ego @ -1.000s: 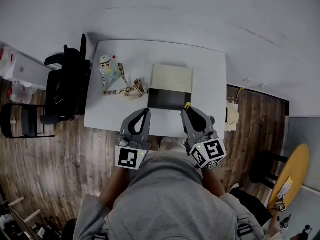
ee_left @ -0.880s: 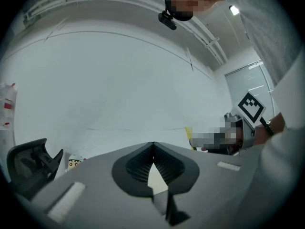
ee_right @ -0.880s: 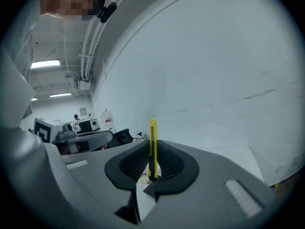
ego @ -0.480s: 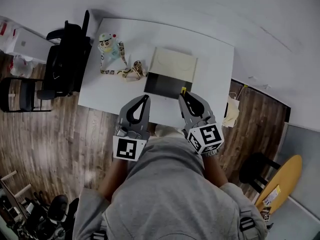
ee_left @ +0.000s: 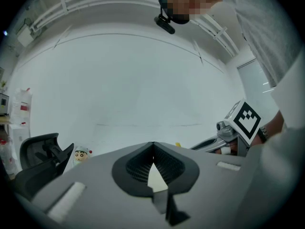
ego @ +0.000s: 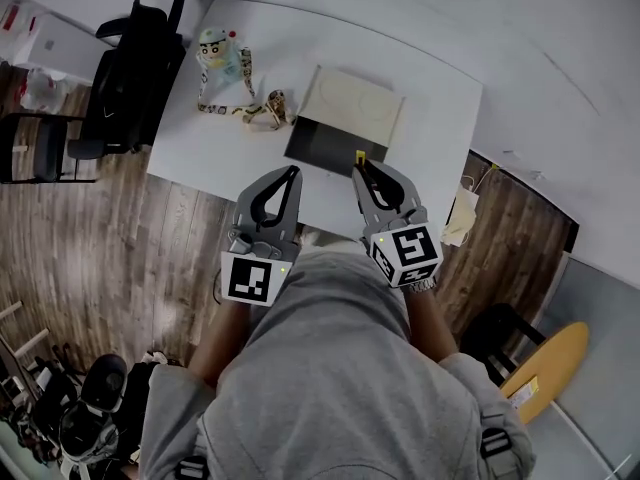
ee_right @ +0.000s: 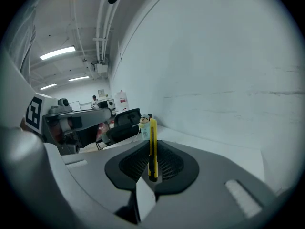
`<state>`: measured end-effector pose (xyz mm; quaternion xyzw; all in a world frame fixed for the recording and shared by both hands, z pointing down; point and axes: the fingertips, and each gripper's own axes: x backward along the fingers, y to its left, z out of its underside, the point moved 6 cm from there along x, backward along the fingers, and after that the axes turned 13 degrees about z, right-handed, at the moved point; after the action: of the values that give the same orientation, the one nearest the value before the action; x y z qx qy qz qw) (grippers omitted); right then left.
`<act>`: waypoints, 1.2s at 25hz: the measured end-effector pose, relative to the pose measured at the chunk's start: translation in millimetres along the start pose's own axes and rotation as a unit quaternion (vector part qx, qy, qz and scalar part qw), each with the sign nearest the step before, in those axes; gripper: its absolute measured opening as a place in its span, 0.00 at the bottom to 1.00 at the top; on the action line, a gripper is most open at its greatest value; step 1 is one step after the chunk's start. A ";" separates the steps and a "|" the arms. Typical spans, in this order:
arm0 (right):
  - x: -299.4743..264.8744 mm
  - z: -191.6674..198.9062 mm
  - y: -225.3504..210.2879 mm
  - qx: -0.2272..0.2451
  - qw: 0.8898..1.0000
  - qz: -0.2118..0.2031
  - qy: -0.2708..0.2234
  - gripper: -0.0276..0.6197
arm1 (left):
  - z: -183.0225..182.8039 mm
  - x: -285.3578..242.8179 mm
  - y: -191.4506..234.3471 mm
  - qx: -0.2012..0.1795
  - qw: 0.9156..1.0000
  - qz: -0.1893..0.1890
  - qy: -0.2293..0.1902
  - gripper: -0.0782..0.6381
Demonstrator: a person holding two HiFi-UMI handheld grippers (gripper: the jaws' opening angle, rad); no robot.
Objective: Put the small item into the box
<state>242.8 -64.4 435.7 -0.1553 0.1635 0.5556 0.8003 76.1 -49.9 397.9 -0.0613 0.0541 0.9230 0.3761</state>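
An open box (ego: 322,148) with a dark inside stands on the white table (ego: 430,118), its pale lid (ego: 355,106) folded back. My right gripper (ego: 362,166) is shut on a yellow utility knife (ee_right: 152,144), which stands upright between its jaws; the knife's tip (ego: 361,156) sits at the box's near right corner. To its left my left gripper (ego: 291,173) is shut with nothing in it, over the table's near edge. In the left gripper view its jaws (ee_left: 153,151) meet on bare air.
A cartoon-figure pouch (ego: 222,52) and a patterned strap with a small toy (ego: 268,110) lie left of the box. A black office chair (ego: 135,63) stands at the table's left end. Wooden floor lies below, and a bag (ego: 460,218) hangs by the table's right side.
The head view has swung, so table and box sit higher and more tilted. Both grippers stay shut near the box's front edge, with the right tip now slightly further forward.
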 end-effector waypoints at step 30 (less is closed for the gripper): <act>-83.4 37.3 18.2 0.141 0.979 0.006 0.145 0.14 | 4.3 -29.4 47.7 0.007 0.999 0.042 0.013 0.11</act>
<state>201.5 -112.2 504.2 -0.1193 0.3554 0.5035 0.7784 63.2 -103.4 409.2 -0.0683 0.0681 0.9367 0.3367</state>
